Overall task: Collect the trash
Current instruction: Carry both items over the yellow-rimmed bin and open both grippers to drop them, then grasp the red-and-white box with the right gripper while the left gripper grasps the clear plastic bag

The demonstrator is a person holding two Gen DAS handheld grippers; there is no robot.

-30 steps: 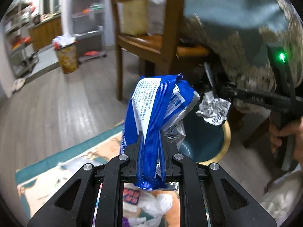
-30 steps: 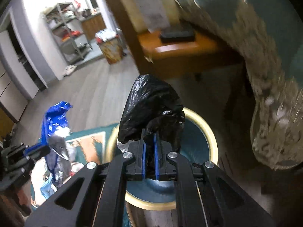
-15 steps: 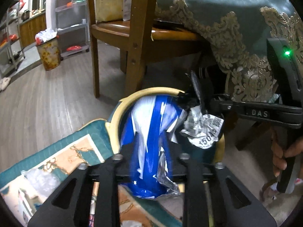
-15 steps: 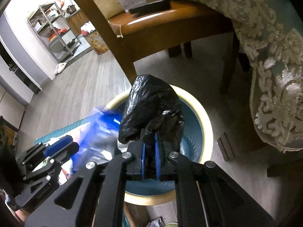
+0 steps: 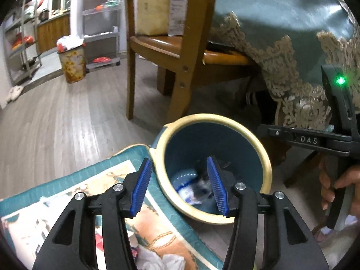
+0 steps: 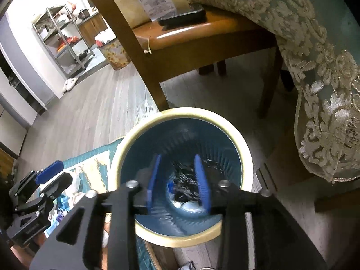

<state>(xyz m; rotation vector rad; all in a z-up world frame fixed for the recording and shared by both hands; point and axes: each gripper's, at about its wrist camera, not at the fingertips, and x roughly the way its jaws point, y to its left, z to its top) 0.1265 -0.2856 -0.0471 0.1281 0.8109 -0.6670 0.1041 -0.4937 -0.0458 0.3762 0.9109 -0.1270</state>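
Note:
A teal bin with a cream rim (image 5: 265,157) (image 6: 245,148) stands on the floor beside a patterned mat (image 5: 101,175). My left gripper (image 5: 178,178) hangs over the bin's near rim, its jaws opening with nothing between them. The blue wrapper (image 5: 186,180) lies blurred down inside the bin. My right gripper (image 6: 177,176) is directly above the bin's mouth, jaws opening and empty; the black bag (image 6: 186,177) is a blurred dark shape deep in the bin. More white and coloured litter (image 5: 162,258) lies on the mat below my left gripper.
A wooden chair (image 5: 180,51) (image 6: 202,36) stands just behind the bin, with a phone (image 6: 182,16) on its seat. A teal lace-edged tablecloth (image 5: 281,45) (image 6: 315,67) hangs at the right. A flowered bin (image 5: 73,65) and metal shelves (image 5: 101,18) stand far back across the wooden floor.
Both grippers let go: the blue wrapper left the left jaws and the black bag left the right jaws, both dropping into the bin. Both pairs of jaws spread apart.

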